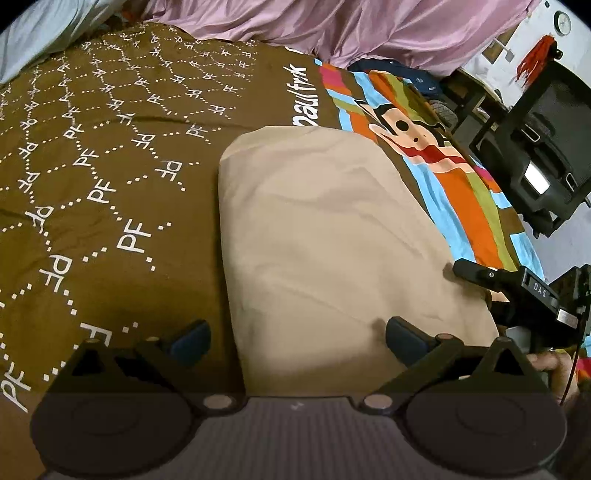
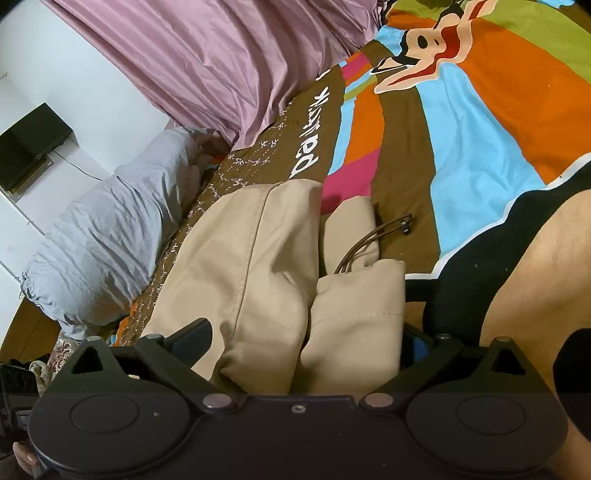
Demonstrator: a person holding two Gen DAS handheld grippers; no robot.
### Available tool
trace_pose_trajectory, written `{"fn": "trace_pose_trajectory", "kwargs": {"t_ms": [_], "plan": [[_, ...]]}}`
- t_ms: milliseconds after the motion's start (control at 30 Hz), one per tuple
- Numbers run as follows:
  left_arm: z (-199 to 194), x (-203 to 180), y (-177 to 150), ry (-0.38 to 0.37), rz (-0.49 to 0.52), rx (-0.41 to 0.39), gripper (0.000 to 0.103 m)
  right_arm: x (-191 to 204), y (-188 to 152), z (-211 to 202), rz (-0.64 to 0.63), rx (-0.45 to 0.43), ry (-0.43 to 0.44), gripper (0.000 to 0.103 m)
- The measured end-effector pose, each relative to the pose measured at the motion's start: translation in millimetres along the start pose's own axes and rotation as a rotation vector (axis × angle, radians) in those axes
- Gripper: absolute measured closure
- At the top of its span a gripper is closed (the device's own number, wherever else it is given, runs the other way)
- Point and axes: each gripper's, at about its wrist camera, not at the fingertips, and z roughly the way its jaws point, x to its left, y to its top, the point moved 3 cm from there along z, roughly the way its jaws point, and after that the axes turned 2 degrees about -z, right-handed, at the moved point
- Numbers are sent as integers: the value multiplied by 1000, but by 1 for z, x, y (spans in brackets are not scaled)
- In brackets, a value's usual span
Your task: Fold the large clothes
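A beige garment (image 1: 325,236) lies folded flat on the brown patterned bedspread (image 1: 110,147). My left gripper (image 1: 297,338) is open just above the garment's near edge and holds nothing. The right gripper (image 1: 517,291) shows at the garment's right edge in the left wrist view. In the right wrist view the right gripper (image 2: 310,343) is open with thick folded layers of the beige garment (image 2: 258,266) bunched between its jaws, not pinched. A brown drawstring (image 2: 373,240) trails from the garment.
A pink sheet (image 1: 369,29) is heaped at the bed's far side. A grey bundle (image 2: 107,229) lies at the bed's end. A black chair (image 1: 535,140) stands beside the bed. The person's bare leg (image 2: 535,277) is at the right.
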Motion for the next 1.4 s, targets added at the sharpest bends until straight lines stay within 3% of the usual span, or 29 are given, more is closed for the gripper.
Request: {"fn": "trace_pose_trajectory", "kwargs": {"t_ms": [500, 800, 1033, 1200, 1400], "plan": [[5, 0, 5, -2, 42, 54, 1, 0, 1, 1, 2, 1, 0, 2], [31, 12, 15, -112, -41, 185, 0, 7, -4, 4, -63, 7, -36, 5], [43, 13, 18, -148, -49, 221, 0, 12, -8, 5, -110, 5, -66, 25], [39, -3, 12, -88, 14, 143, 2, 17, -11, 8, -153, 13, -61, 35], [23, -17, 9, -39, 69, 94, 22, 31, -13, 2, -235, -19, -49, 62]]}}
